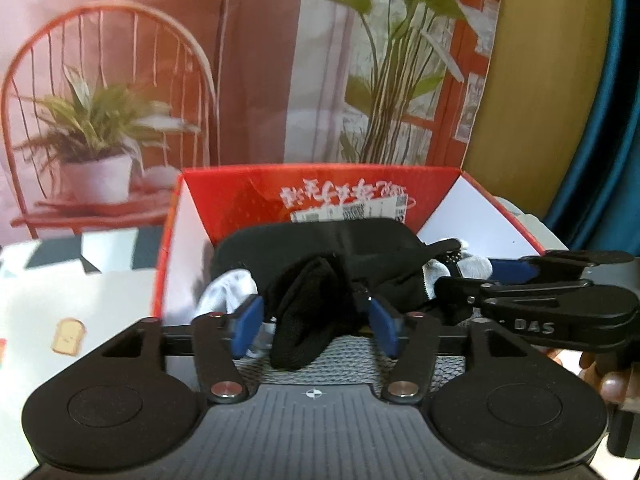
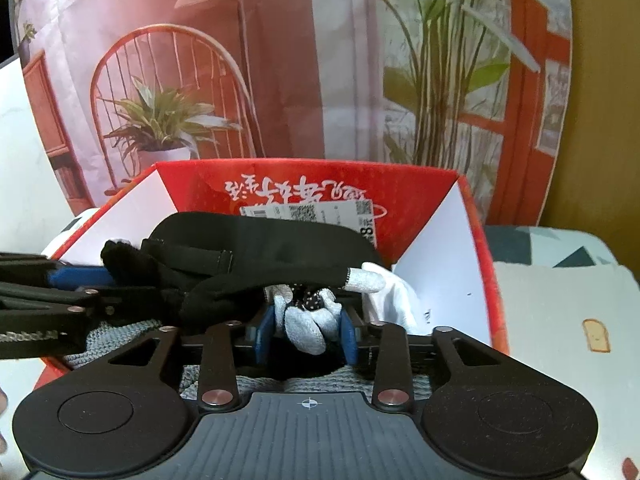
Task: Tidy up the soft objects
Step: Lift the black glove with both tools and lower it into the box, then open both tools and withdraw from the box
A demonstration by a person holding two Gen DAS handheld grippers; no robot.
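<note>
My left gripper (image 1: 314, 326) pinches a black sock (image 1: 308, 312) and my right gripper (image 2: 306, 330) clamps grey-fingered gloves (image 2: 306, 326), both inside the red box (image 2: 476, 240) (already heaped with dark fabric).

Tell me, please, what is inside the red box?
The red box holds soft things: a black knit glove between the left gripper fingers, grey glove fingertips between the right gripper fingers, a black pouch, white cloth. The box floor is covered.
</note>
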